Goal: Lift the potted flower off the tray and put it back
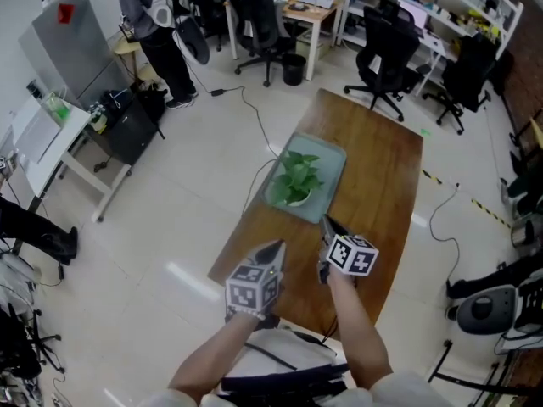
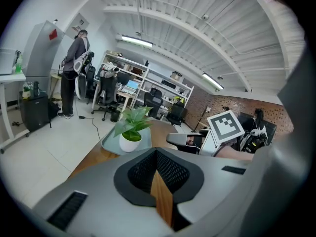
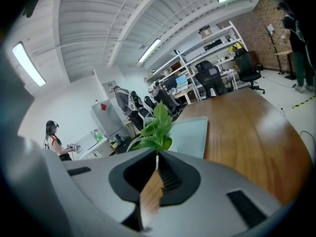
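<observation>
Far left: a person (image 1: 151,11) stands on the pale floor by a white desk (image 1: 53,138), well away from the action.

Left gripper (image 1: 276,246): hovering over the near end of the wooden table (image 1: 386,172), pointing ahead and a little downward. In its own view the jaws are pressed together at the tips, with nothing between them, just a sliver of tabletop showing behind.

Potted flower (image 1: 295,181): upright in its white pot with the green leaves spread. It sits on the tray (image 1: 333,161), toward the tray's near left part. Neither gripper touches it.

Tray: grey-green and flat on the table, lying lengthwise away from the person.

Right gripper (image 1: 327,221): a touch further forward than the left one, tips just beside the tray's near edge. Whether they touch the tray I cannot tell. In its own view the jaws stand slightly apart, a thin slit, and they grip nothing. The flower's leaves rise straight ahead, beyond the tips.

Between the grippers: a clear gap, the two side by side and angled toward the plant.

Far right: black office chairs (image 1: 383,62) stand beyond the table's far end.
</observation>
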`<action>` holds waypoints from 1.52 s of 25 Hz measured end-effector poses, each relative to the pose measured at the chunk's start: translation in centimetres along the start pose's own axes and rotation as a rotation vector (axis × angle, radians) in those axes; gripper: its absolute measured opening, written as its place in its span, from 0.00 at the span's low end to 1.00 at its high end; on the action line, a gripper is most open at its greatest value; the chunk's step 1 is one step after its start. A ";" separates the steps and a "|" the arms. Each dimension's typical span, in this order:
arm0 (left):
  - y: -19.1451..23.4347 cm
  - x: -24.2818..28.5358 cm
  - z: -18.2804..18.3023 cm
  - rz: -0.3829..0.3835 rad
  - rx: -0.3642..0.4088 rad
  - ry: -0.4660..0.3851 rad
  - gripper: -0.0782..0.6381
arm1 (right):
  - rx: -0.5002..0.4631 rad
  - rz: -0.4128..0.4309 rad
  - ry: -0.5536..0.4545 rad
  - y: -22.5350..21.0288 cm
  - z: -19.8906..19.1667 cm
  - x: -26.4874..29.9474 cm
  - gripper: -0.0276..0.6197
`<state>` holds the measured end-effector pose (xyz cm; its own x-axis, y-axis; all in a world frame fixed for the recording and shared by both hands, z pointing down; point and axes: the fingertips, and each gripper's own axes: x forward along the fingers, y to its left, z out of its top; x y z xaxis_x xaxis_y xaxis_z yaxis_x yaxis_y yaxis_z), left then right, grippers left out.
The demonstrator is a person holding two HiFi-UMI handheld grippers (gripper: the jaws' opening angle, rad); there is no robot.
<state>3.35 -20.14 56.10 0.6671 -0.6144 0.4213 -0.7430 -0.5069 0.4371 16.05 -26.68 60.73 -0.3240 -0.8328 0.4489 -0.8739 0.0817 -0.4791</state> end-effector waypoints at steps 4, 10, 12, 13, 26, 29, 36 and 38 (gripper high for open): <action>1.0 1.2 0.4 -0.017 -0.001 0.011 0.10 | 0.039 -0.039 0.007 -0.6 0.6 2.8 0.11; 2.7 2.0 0.5 -0.023 -0.011 0.037 0.10 | 0.110 -0.099 0.036 -2.8 0.0 7.5 0.24; 3.1 2.1 0.5 -0.024 -0.009 0.046 0.10 | 0.134 -0.110 0.034 -3.4 0.1 8.6 0.24; 3.3 2.1 0.4 -0.024 -0.008 0.050 0.10 | 0.143 -0.112 0.032 -3.6 0.1 9.1 0.24; 6.3 2.4 -0.1 -0.009 -0.025 0.095 0.10 | 0.176 -0.138 0.029 -5.0 0.2 13.6 0.24; 7.1 2.3 -0.2 -0.007 -0.035 0.094 0.10 | 0.172 -0.141 0.035 -4.8 -0.1 14.0 0.18; 7.0 2.5 -0.6 -0.008 -0.052 0.099 0.10 | 0.124 -0.166 0.028 -4.8 0.4 13.6 0.13; 7.3 2.3 -0.6 -0.001 -0.056 0.096 0.10 | 0.119 -0.167 0.023 -4.8 0.6 13.6 0.12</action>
<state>-0.49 -24.91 60.73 0.6722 -0.5514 0.4941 -0.7397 -0.4715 0.4802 16.01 -38.72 68.69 -0.1876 -0.8163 0.5464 -0.8675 -0.1231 -0.4819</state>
